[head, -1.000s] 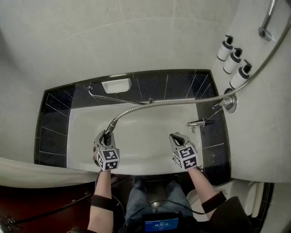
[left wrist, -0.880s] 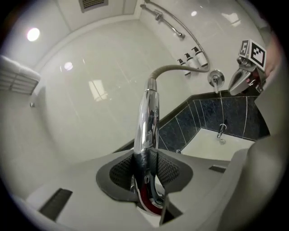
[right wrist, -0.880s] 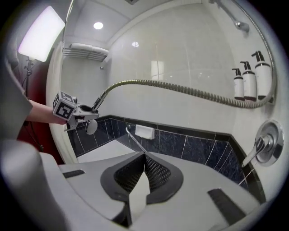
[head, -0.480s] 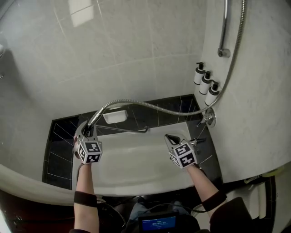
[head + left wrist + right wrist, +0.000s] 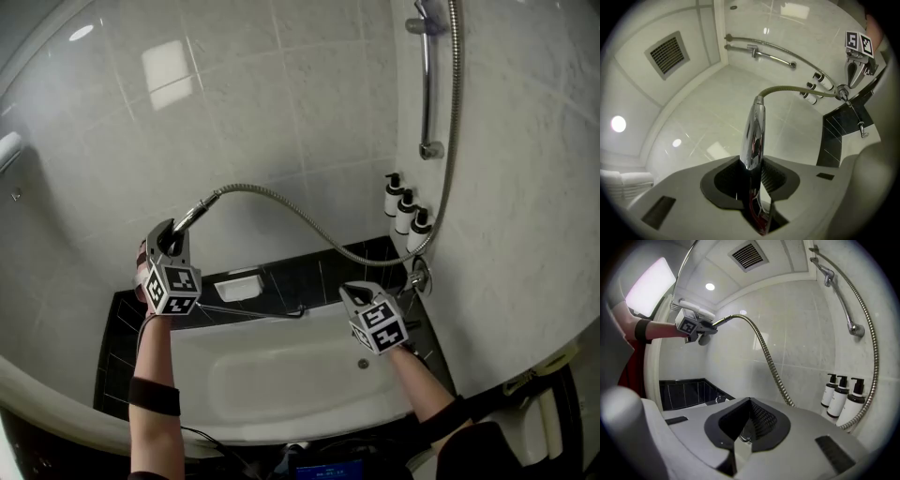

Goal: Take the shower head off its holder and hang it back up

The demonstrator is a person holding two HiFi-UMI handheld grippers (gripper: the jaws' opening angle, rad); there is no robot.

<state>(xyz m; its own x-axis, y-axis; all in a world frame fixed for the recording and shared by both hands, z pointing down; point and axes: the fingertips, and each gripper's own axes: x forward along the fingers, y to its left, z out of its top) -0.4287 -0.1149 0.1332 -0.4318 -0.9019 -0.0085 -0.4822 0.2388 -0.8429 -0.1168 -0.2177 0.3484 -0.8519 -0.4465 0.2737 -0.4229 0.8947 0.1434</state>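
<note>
Shower head (image 5: 753,133), gripped in left tongs (image 5: 171,239), off its holder (image 5: 419,22).
The chrome handle is clamped between the partly closed jaws of the left tongs and held up before the tiled wall, well apart from the holder on the rail (image 5: 427,89). The metal hose (image 5: 309,225) is looped down to the wall fitting (image 5: 419,275). The right tongs (image 5: 356,293) are shut tight with nothing between them, above the bathtub (image 5: 281,394), near three bottles (image 5: 405,214).
</note>
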